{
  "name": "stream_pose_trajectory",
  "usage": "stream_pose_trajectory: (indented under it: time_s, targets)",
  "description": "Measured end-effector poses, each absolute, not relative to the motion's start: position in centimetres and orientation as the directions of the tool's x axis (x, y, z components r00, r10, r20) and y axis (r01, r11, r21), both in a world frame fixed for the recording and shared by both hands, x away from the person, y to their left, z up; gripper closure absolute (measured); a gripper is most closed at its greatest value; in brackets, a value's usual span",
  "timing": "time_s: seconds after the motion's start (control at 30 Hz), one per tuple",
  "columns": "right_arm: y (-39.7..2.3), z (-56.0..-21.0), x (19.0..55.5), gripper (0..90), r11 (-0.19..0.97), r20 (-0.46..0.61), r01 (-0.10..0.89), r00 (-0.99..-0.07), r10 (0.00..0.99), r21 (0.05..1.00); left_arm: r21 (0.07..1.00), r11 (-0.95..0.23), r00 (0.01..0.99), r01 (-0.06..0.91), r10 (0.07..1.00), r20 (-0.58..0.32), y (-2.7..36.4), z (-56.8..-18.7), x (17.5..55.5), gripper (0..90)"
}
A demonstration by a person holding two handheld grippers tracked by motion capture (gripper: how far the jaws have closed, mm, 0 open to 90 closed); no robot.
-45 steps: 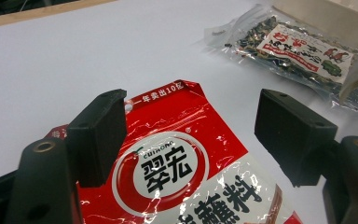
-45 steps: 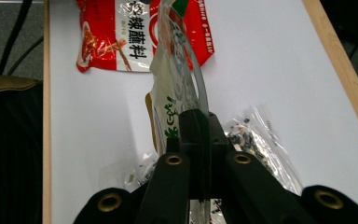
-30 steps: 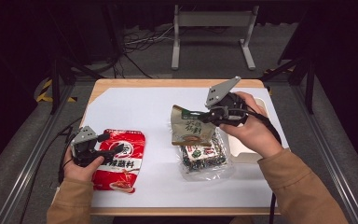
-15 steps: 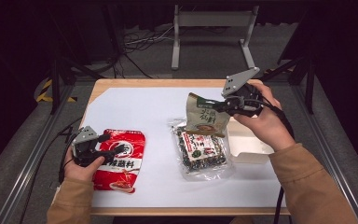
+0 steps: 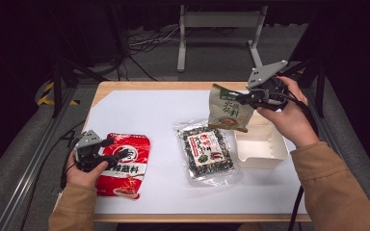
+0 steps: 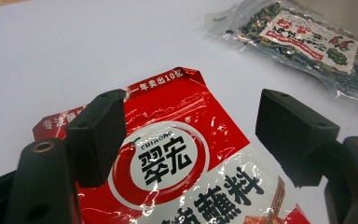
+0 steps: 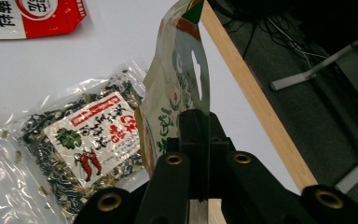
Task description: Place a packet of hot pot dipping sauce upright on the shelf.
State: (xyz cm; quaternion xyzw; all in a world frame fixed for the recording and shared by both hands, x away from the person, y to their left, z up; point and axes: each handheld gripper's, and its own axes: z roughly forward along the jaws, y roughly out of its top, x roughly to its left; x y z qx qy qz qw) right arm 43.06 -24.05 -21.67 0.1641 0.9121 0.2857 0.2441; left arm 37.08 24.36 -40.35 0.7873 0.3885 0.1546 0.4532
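The right gripper (image 5: 244, 98) is clamped fully closed on the top edge of a beige sauce packet (image 5: 228, 109). The packet hangs clear of the table, above the far end of a white tray (image 5: 262, 149) and just beyond a clear bag of dried spices (image 5: 207, 151). In the right gripper view the two jaws meet on the thin edge of the beige sauce packet (image 7: 175, 100), with no gap visible between them. The clear bag of dried spices (image 7: 81, 140) lies flat below and to the left in that view.

The left gripper (image 5: 103, 156) rests at the near left of the table (image 5: 139, 108), over the upper edge of a red sauce packet (image 5: 125, 163). In the left gripper view the jaws stand apart, one on each side of the red sauce packet (image 6: 182, 158). The pads do not appear to press on it, though the contact at the left jaw is partly hidden. The red sauce packet lies flat on the white table surface (image 6: 74, 51). The clear bag of dried spices (image 6: 307, 44) lies well apart from it, towards the tray.

The white tray sits at the right side of the table, just beside the clear bag. The right hand (image 5: 289, 113) holds its gripper above the far right part of the table.
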Motion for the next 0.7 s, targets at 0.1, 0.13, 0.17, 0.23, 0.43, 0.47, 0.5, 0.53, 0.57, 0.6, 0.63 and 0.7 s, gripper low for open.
stream_pose_trajectory:
  time_s: [0.1,0.13,0.17,0.23,0.43,0.47,0.5,0.53,0.57,0.6,0.63,0.7]
  targets:
    - [-24.7,-21.3,43.3,89.5,0.784,-0.363,0.167,-0.816,0.451,0.599,0.83,-0.286,0.647,0.48,0.754,-0.115,24.4,-40.4,36.9,25.3]
    - [-24.9,-21.2,43.4,89.5,0.783,-0.366,0.167,-0.813,0.453,0.599,0.831,-0.282,0.645,0.481,0.756,-0.117,24.5,-40.4,36.9,25.4]
    - [-25.0,-21.2,43.5,89.5,0.779,-0.364,0.172,-0.81,0.46,0.603,0.832,-0.284,0.645,0.476,0.756,-0.111,24.6,-40.4,36.8,25.4]
    - [-25.3,-21.0,43.7,89.5,0.78,-0.369,0.169,-0.808,0.46,0.602,0.831,-0.281,0.642,0.48,0.758,-0.114,24.6,-40.4,36.8,25.3]
    - [-26.2,-20.8,44.3,89.5,0.784,-0.381,0.161,-0.804,0.456,0.599,0.83,-0.277,0.633,0.484,0.766,-0.113,25.0,-40.5,36.4,25.4]
    - [-26.5,-20.8,44.5,89.5,0.788,-0.392,0.16,-0.798,0.458,0.595,0.829,-0.271,0.625,0.489,0.772,-0.116,25.2,-40.5,36.2,25.4]
    - [-26.5,-20.8,44.5,89.5,0.788,-0.392,0.16,-0.798,0.458,0.595,0.829,-0.271,0.625,0.489,0.772,-0.116,25.2,-40.5,36.2,25.4]
    - [-26.8,-20.7,44.7,89.5,0.792,-0.404,0.153,-0.794,0.455,0.591,0.83,-0.267,0.621,0.49,0.775,-0.118,25.4,-40.5,36.1,25.4]
    - [-26.8,-20.7,44.7,89.5,0.792,-0.404,0.153,-0.794,0.455,0.591,0.83,-0.267,0.621,0.49,0.775,-0.118,25.4,-40.5,36.1,25.4]
    - [-27.0,-20.7,44.9,89.5,0.794,-0.409,0.151,-0.791,0.454,0.589,0.829,-0.264,0.62,0.494,0.775,-0.122,25.4,-40.5,36.0,25.4]
    - [-27.1,-20.7,45.0,89.5,0.796,-0.414,0.148,-0.79,0.452,0.587,0.83,-0.266,0.619,0.491,0.777,-0.117,25.5,-40.6,36.0,25.4]
    - [-27.6,-20.7,45.3,89.5,0.799,-0.422,0.147,-0.785,0.453,0.583,0.829,-0.264,0.615,0.493,0.779,-0.118,25.6,-40.6,35.9,25.4]
